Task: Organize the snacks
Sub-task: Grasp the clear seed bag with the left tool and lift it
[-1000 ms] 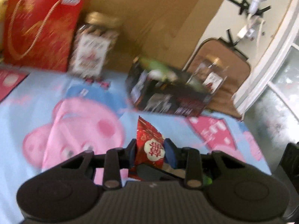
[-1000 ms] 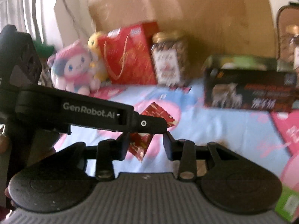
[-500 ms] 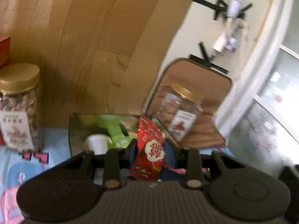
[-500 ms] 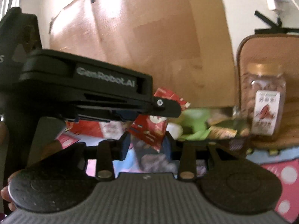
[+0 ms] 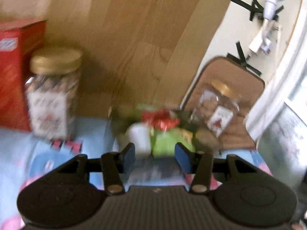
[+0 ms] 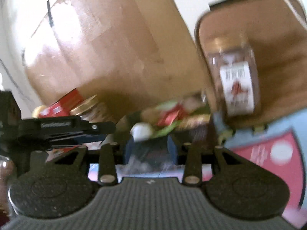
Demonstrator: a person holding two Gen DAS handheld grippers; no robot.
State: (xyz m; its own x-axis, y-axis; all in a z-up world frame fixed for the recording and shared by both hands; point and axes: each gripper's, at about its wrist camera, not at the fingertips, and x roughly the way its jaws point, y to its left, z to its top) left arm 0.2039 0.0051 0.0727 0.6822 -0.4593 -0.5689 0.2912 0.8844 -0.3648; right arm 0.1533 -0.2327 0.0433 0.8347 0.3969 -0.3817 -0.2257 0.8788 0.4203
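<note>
A red snack packet (image 5: 160,119) lies in the dark open box (image 5: 159,169), on top of green packets and beside a white item (image 5: 139,138). My left gripper (image 5: 156,158) hovers just in front of the box; its jaws are opening and nothing is between its blue pads. In the right wrist view the same red packet (image 6: 169,116) rests in the box (image 6: 149,154). My right gripper (image 6: 150,148) stands open and bare before the box. The left gripper (image 6: 103,132) reaches in from the left. Both views are blurred.
A gold-lidded jar (image 5: 53,95) and a red gift bag (image 5: 13,72) stand left of the box. Another jar (image 5: 218,107) leans on a brown cushion (image 5: 243,84) to the right. A cardboard panel (image 5: 134,38) closes the back. A blue cartoon cloth (image 5: 92,134) covers the surface.
The left gripper carried the red packet over the cloth to the box, then opened and let it go into the box. The right gripper followed toward the box and rolled.
</note>
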